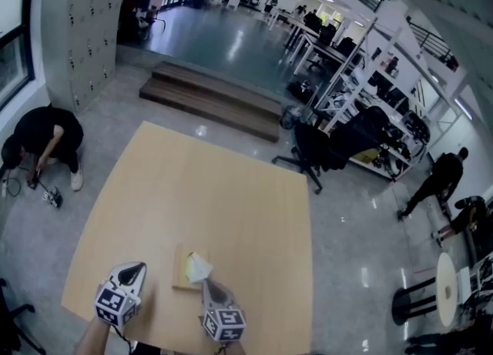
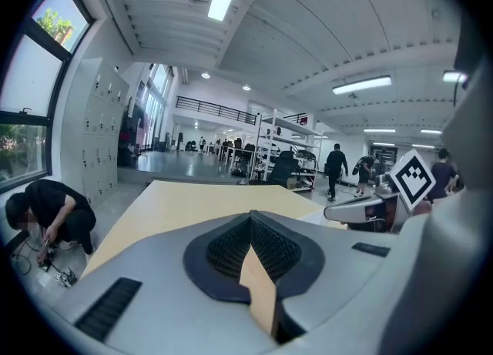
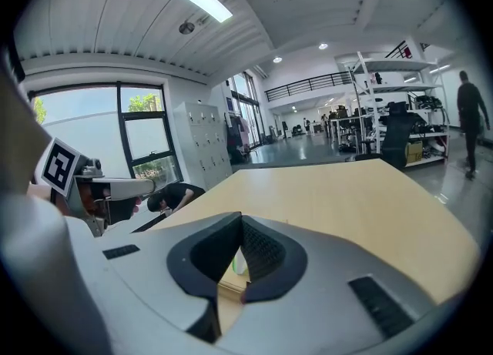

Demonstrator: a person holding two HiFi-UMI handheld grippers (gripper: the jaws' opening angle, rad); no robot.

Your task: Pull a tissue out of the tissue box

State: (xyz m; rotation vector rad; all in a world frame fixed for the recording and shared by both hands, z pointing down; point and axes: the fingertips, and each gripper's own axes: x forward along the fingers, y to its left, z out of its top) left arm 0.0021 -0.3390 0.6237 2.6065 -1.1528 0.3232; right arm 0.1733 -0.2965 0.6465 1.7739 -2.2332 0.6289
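A flat tan tissue box (image 1: pixel 182 276) lies near the front edge of the light wooden table (image 1: pixel 208 192), with a white tissue (image 1: pixel 199 266) standing up out of it. My right gripper (image 1: pixel 207 284) hovers just in front of the box, jaws shut. Through the slit under its tips, the right gripper view shows a sliver of tissue (image 3: pixel 238 261) and box (image 3: pixel 226 293) below; nothing looks pinched. My left gripper (image 1: pixel 138 268) hangs left of the box, shut and empty, its tips (image 2: pixel 250 216) meeting over bare tabletop. The left gripper view catches the right gripper (image 2: pixel 360 210).
A person (image 1: pixel 42 142) crouches on the floor left of the table. Beyond the far right corner stands a black office chair (image 1: pixel 312 149). Low wooden steps (image 1: pixel 208 95) lie behind the table. Another person (image 1: pixel 439 180) and a round stool (image 1: pixel 447 288) are at the right.
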